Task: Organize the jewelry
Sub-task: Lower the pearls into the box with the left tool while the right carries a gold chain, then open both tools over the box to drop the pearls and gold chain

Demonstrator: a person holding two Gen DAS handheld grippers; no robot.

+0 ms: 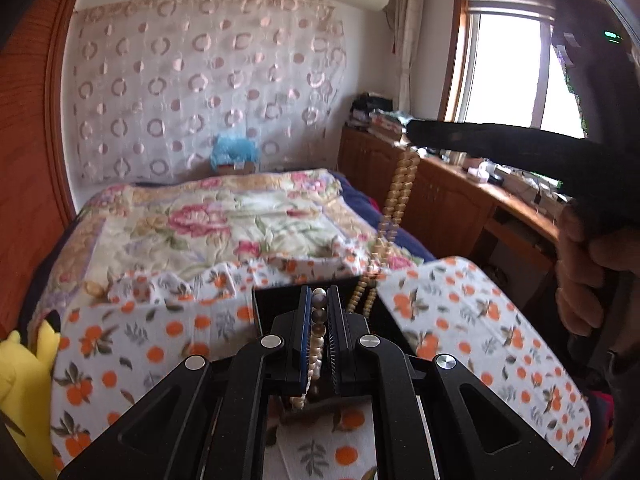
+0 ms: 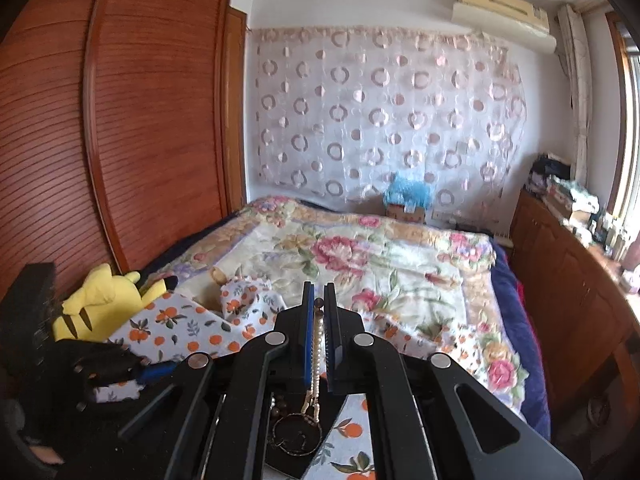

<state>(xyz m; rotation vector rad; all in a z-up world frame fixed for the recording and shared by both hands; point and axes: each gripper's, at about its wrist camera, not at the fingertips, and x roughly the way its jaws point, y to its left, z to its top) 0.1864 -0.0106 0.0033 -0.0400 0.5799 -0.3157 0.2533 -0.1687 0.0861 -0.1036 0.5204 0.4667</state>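
Over the flowery bed [image 2: 400, 264], the left tool [image 1: 319, 332] is squeezing a pearl string [image 1: 318, 320] and the right tool [image 2: 319, 340] is pinching thin bead chains [image 2: 317, 344], which are dangling and could tangle or slip out.

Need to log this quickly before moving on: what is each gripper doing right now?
Left gripper: jaws shut on a pearl bead strand.
Right gripper: jaws shut on a thin pearl necklace, wooden bead string hanging below.
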